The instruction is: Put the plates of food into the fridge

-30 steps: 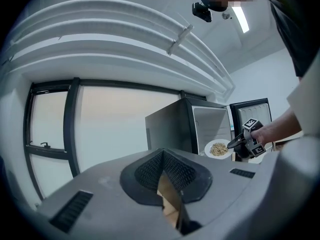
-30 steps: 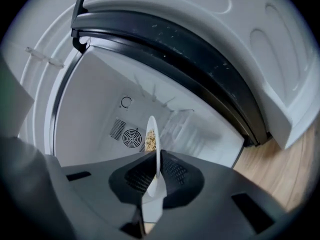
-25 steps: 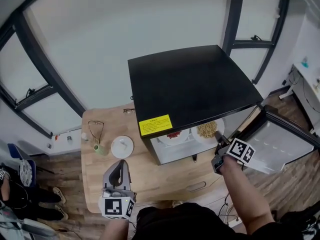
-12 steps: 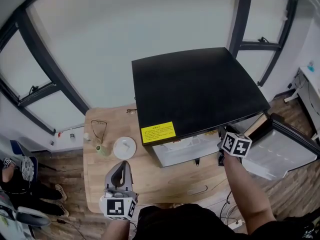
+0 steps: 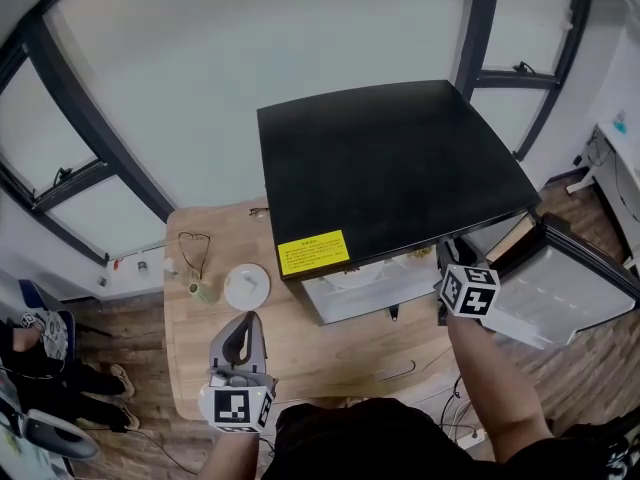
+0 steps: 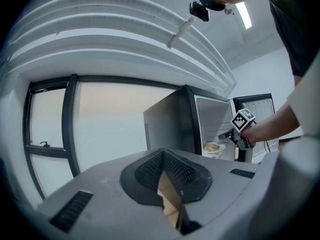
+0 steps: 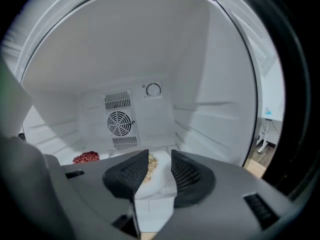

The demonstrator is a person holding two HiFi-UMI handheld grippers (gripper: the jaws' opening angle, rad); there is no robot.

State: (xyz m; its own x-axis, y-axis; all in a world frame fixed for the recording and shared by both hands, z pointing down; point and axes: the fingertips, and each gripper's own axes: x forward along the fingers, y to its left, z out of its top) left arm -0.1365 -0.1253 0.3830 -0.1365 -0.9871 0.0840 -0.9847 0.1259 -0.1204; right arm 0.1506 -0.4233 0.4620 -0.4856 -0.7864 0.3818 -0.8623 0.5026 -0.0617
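1. Now the small black-topped fridge [image 5: 390,178] with its white inside holds two plates side by side: a white plate of pale grains [image 7: 156,176] and, to its left, a plate of red food [image 7: 86,157].
2. The right gripper [image 7: 159,156] points into the fridge. Its jaws have just been opening and stand apart. The grain plate shows between them, not pinched.
3. The left gripper [image 6: 163,154] is clenched on nothing, above the wooden table [image 5: 330,353].
4. A small round white dish [image 5: 246,287] lies on the table, and the open fridge door [image 5: 565,293] stands beside the right gripper.
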